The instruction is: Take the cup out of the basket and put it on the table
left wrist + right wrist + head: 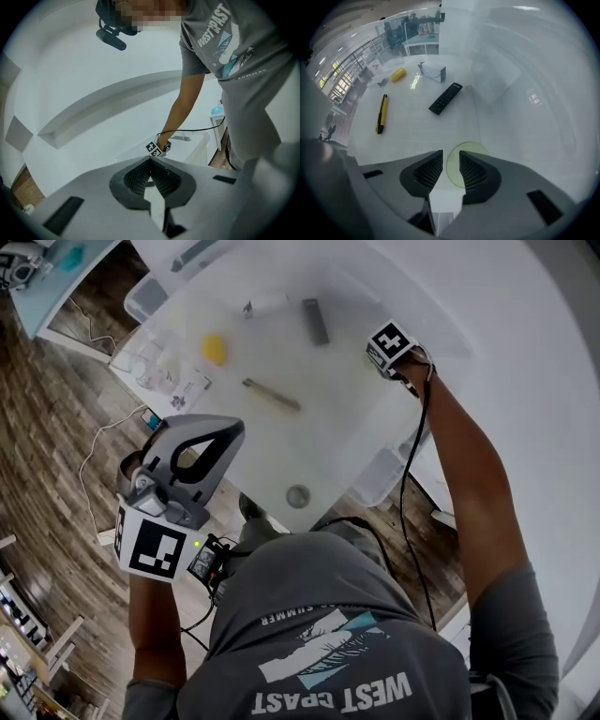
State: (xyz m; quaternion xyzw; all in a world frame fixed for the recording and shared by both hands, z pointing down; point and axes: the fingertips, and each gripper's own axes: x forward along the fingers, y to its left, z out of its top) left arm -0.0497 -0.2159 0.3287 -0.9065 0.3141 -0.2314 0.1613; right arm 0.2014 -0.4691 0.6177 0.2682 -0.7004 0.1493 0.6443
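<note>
- Right gripper view: right gripper [451, 154] has its jaws wide apart, with the pale round cup [468, 149] between them, ungripped, on the white table [417, 133] near its edge.
- Left gripper [150, 160] has its jaws together and empty, held off beside the table.

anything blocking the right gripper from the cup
Nothing visible does. The right gripper has its jaws apart, and the pale round cup shows between and just past their tips. The remote and the yellow knife lie farther out on the table, clear of both.

A black remote [446, 98] lies near a yellow cutter [381, 114].
</note>
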